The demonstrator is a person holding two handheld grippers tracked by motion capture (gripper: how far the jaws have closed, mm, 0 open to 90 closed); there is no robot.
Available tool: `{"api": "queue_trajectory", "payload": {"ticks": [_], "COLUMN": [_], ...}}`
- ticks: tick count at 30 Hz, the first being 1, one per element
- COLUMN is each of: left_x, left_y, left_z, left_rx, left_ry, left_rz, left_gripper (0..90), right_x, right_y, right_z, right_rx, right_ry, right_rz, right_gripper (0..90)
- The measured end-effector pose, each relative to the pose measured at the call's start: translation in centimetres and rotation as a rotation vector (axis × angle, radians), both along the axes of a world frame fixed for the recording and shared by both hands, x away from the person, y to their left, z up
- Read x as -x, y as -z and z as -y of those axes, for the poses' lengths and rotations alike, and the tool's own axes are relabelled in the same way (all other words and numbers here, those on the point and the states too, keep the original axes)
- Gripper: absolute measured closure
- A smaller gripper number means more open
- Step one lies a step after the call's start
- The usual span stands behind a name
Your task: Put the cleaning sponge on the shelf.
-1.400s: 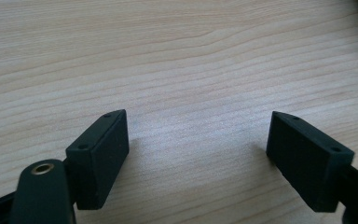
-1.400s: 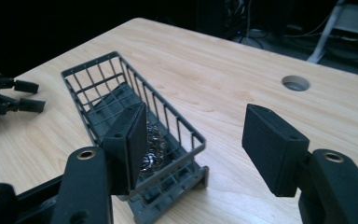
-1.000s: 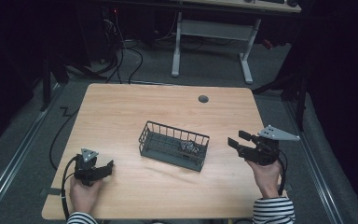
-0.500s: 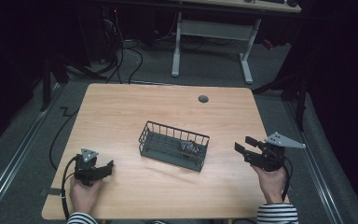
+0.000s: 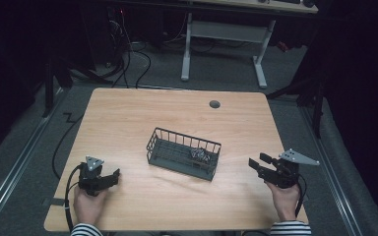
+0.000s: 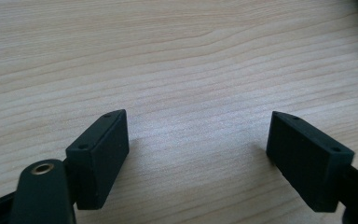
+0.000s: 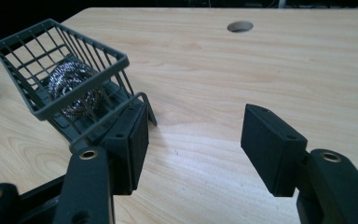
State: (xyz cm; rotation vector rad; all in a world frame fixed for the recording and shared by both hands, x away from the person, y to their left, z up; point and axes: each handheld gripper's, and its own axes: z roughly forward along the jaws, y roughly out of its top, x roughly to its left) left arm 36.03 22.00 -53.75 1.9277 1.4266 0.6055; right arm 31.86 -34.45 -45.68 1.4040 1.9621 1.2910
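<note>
A dark wire basket (image 5: 187,136) stands in the middle of the wooden table (image 5: 128,123), with a steel-wool scrubber (image 5: 200,154) in its right end. My left gripper (image 5: 113,176) rests low at the front left, well apart from the basket. Its jaws are open over bare wood (image 6: 196,135). At the front right my right gripper (image 5: 258,160) points toward the basket's right end, a short way from it. It is open with nothing between the jaws (image 7: 193,126). In the right gripper view the basket (image 7: 23,32) and scrubber (image 7: 67,81) lie just beyond the left jaw.
A round cable hole (image 5: 214,104) sits near the table's far edge, seen too in the right gripper view as a cable hole (image 7: 240,26). Beyond the table stand a white desk frame (image 5: 187,44) and loose cables on the floor.
The right hand has sunk toward the table and drawn slightly nearer the front edge, its jaws unchanged. The left hand and the basket have stayed put.
</note>
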Motion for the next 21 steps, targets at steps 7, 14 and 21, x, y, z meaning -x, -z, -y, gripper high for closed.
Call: {"api": "queue_trajectory", "payload": {"ticks": [7, 14, 21], "left_x": [0.0, 0.0, 0.0], "left_y": [0.0, 0.0, 0.0], "left_z": [0.0, 0.0, 0.0], "left_rx": [0.000, 0.000, 0.002], "left_ry": [0.000, -0.001, -0.002], "left_rz": [0.000, -0.001, 0.001], "left_gripper": [21.2, 21.2, 21.2], "right_x": [-0.3, -1.1, -1.8], "right_y": [1.5, 3.1, 4.4], "right_z": [-0.1, -0.6, -1.1], "right_rx": [0.003, 0.025, 0.047], "right_ry": [0.011, 0.027, 0.052], "right_rz": [-0.011, -0.047, -0.075], "right_gripper": [41.6, 41.8, 41.7]}}
